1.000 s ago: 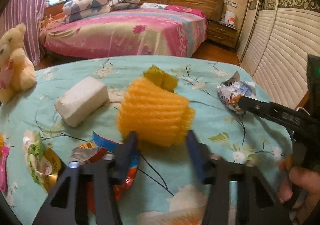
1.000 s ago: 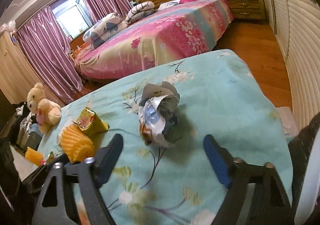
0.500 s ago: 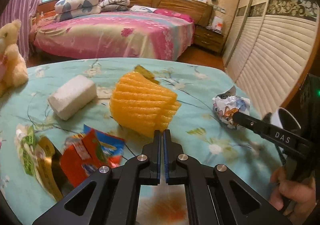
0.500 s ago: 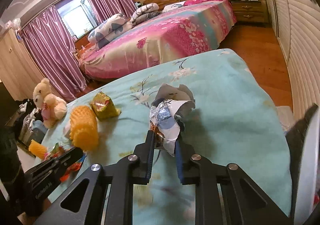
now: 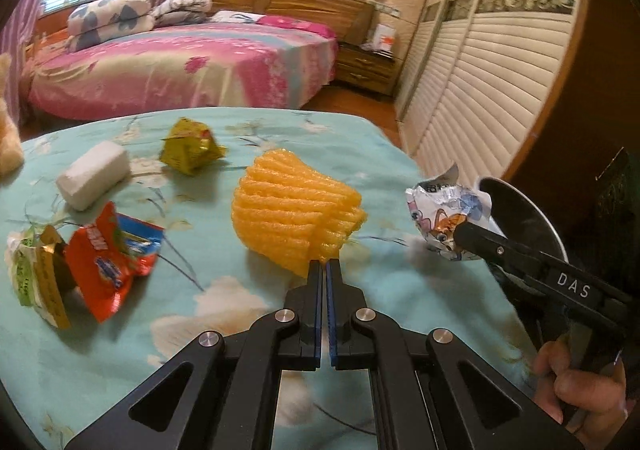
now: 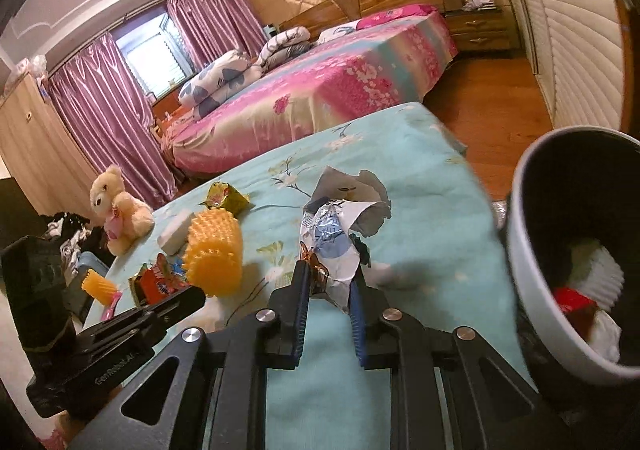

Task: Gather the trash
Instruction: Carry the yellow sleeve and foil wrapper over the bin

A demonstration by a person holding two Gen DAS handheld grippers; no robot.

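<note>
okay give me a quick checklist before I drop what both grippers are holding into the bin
1. Right gripper shut on the crumpled wrapper: ok.
2. Left gripper pinching the edge of the yellow foam net: ok, but only a thin edge is caught.
3. Wrapper lifted off the tablecloth: ok.
4. Foam net lifted off the tablecloth: cannot tell.
5. Bin within view, mouth open: ok; it sits just right of the wrapper.
6. Room left in the bin: ok, trash covers only the bottom.
</note>
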